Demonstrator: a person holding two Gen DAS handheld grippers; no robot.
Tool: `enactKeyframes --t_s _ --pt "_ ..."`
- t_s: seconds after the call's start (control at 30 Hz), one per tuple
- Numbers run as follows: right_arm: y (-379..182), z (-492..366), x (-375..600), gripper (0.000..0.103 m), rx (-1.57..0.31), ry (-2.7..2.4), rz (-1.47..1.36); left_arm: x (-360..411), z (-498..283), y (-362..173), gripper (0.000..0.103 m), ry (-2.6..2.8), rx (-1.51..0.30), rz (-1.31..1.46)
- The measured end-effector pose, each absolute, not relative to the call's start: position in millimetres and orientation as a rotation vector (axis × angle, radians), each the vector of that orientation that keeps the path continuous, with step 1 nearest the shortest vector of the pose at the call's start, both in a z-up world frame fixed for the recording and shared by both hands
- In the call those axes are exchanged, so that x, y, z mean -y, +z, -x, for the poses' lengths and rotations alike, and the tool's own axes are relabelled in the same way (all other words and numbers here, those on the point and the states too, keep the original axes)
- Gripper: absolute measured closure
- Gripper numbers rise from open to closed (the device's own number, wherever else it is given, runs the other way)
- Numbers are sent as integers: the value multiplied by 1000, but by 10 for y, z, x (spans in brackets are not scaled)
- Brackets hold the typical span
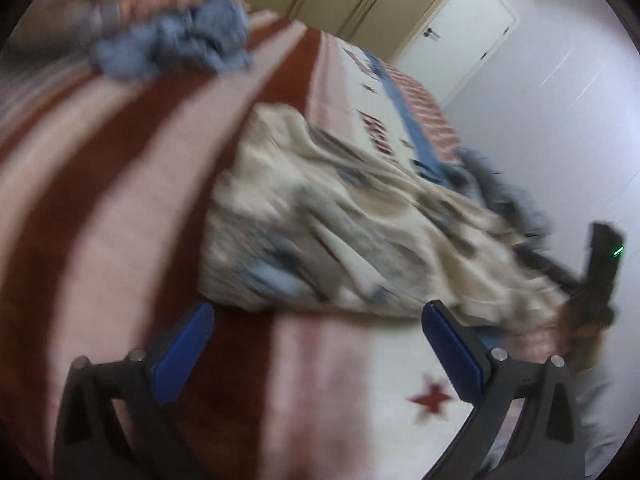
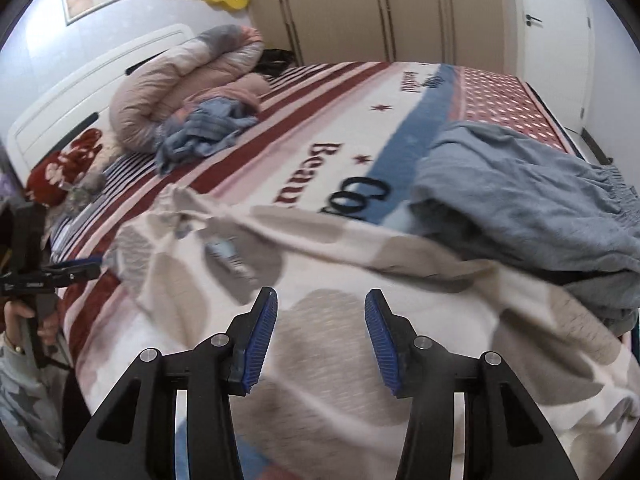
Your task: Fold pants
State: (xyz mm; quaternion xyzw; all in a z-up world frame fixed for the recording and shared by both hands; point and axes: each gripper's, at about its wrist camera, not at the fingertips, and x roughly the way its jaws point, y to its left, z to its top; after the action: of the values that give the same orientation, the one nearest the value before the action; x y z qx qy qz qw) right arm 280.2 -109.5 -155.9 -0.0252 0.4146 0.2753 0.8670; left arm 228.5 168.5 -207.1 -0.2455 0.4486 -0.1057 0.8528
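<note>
Pants [image 2: 340, 280] spread on the bed [image 2: 320, 120], ready for folding.
Left hand-held gripper [image 1: 316, 344] gapes wide at their six-o'clock edge; right hand-held gripper [image 2: 320, 332] hovers above, wide and empty.

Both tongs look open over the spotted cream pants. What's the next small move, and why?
Probably lower the right tongs onto the cream pants and pinch the near edge. Both the right and the left tongs are open and empty, and the pants lie rumpled on the bed cover, partly under a blue garment, so nothing can be folded until an edge is held.
</note>
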Motion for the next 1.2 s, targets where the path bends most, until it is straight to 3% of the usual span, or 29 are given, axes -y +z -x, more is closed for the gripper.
enactKeyframes --t_s 0.27,0.33,0.4,0.43,0.5,0.57,0.9,1.2 --pt "-1472 -2501 1003 62 -842 605 43 -1603 -2547 -2233 2 -222 -885 714" --pt "-1452 -2446 1040 62 -838 598 41 -1595 -2657 -2241 14 -187 -864 742" --pt "-1431 -2387 1101 62 -836 589 38 -1600 -2753 -2258 43 -133 -846 761" --pt "-1424 -2362 1132 62 -834 584 35 -1615 -2769 -2275 52 -117 -840 783" --pt "-1407 -2292 1216 62 -829 570 29 -1651 -2786 -2302 84 -110 -829 826" --pt "-1387 -2243 1308 62 -824 560 23 -1637 -2779 -2239 93 -108 -804 789" --pt "-1219 -1948 1640 62 -796 499 4 -2089 -2413 -1586 96 -24 -648 623" --pt "-1128 -1756 1571 62 -801 504 31 -2583 -2125 -1762 96 112 -688 545"
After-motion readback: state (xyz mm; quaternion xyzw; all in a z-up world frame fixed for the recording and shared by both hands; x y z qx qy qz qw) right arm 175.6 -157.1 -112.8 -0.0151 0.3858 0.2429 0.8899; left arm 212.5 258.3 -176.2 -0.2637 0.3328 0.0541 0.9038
